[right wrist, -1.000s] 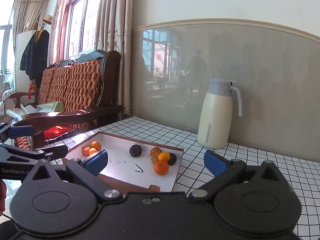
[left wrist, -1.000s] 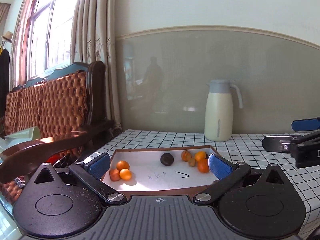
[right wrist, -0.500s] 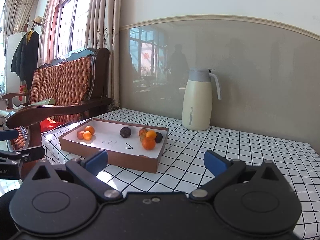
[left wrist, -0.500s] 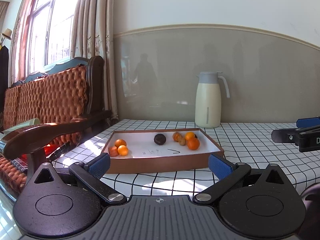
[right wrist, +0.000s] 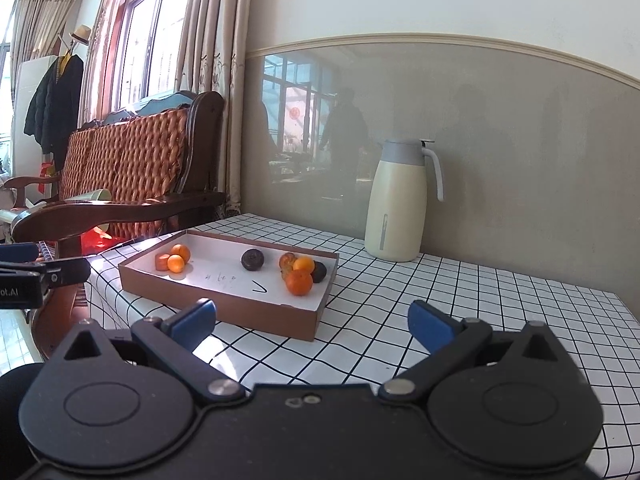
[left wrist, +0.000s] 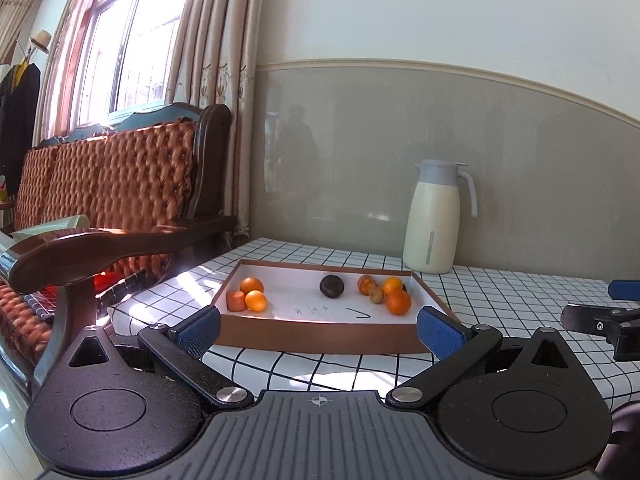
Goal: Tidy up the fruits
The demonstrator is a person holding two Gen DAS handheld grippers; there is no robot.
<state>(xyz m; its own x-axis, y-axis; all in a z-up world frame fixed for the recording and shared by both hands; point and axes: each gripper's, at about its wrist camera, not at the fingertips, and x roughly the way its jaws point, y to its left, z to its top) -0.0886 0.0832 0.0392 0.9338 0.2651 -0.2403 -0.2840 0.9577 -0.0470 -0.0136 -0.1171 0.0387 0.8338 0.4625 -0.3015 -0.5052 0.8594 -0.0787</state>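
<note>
Fruits lie in the shallow brown tray [left wrist: 320, 338] at twelve o'clock from the empty, wide-open left hand-held gripper [left wrist: 318, 328], tray's long side square across it, the dark fruit [left wrist: 331, 286] centred. From the right hand-held gripper [right wrist: 310, 320], equally spread and empty, that tray [right wrist: 224, 302] sits at eleven o'clock on the checked bench [right wrist: 440, 304], so the left looks better lined up.
</note>
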